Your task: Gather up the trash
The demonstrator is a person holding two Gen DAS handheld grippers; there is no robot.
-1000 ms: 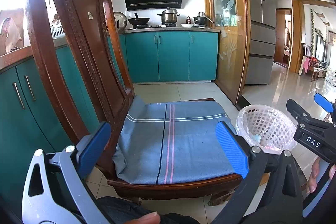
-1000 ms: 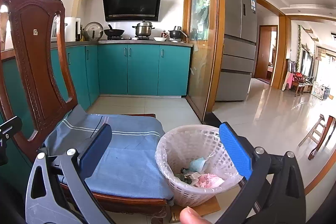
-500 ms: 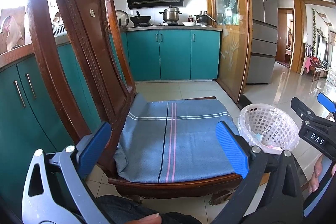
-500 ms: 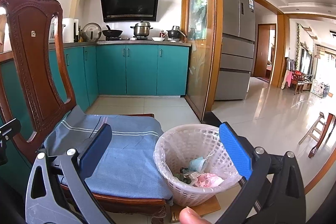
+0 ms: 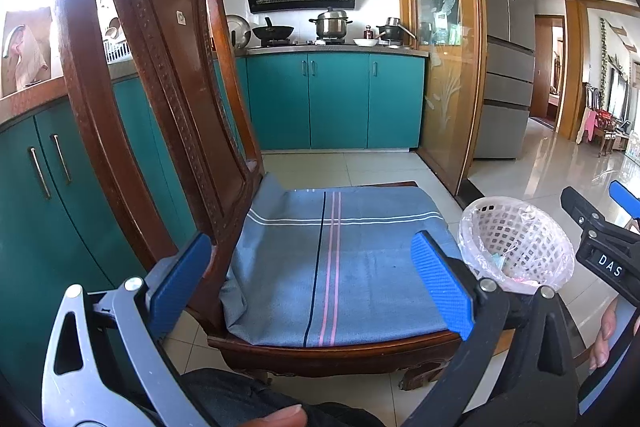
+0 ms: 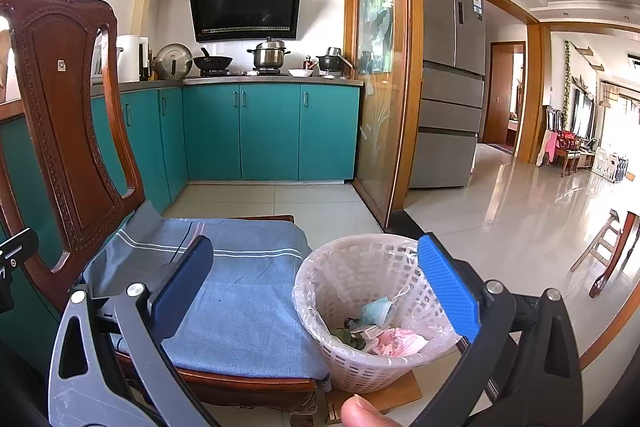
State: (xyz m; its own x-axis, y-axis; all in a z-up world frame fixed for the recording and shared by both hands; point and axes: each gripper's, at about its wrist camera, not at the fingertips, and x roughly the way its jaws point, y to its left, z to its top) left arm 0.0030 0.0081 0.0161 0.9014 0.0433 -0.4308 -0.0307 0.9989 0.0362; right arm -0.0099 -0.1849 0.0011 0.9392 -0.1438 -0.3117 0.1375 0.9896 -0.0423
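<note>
A white lattice trash basket (image 6: pixel 376 311) with a clear liner stands on the floor right of a wooden chair (image 6: pixel 72 131). It holds a blue face mask (image 6: pixel 378 311), pink paper (image 6: pixel 396 341) and dark scraps. The basket also shows in the left wrist view (image 5: pixel 516 247). My left gripper (image 5: pixel 312 283) is open and empty, held in front of the chair's blue striped seat cushion (image 5: pixel 336 259). My right gripper (image 6: pixel 316 287) is open and empty, held in front of the basket and the cushion (image 6: pixel 236 291). The right gripper's side shows at the left view's right edge (image 5: pixel 600 247).
The chair's tall carved back (image 5: pixel 160 87) stands at the left. Teal cabinets (image 6: pixel 268 131) and a stove with pots lie beyond. A glass partition (image 6: pixel 380 67) and a fridge (image 6: pixel 448 79) are right of the kitchen. A piece of brown cardboard (image 6: pixel 384 397) lies under the basket.
Both views have shifted slightly, so the chair and basket sit a little higher and further in the frames. Both grippers stay open and empty.
</note>
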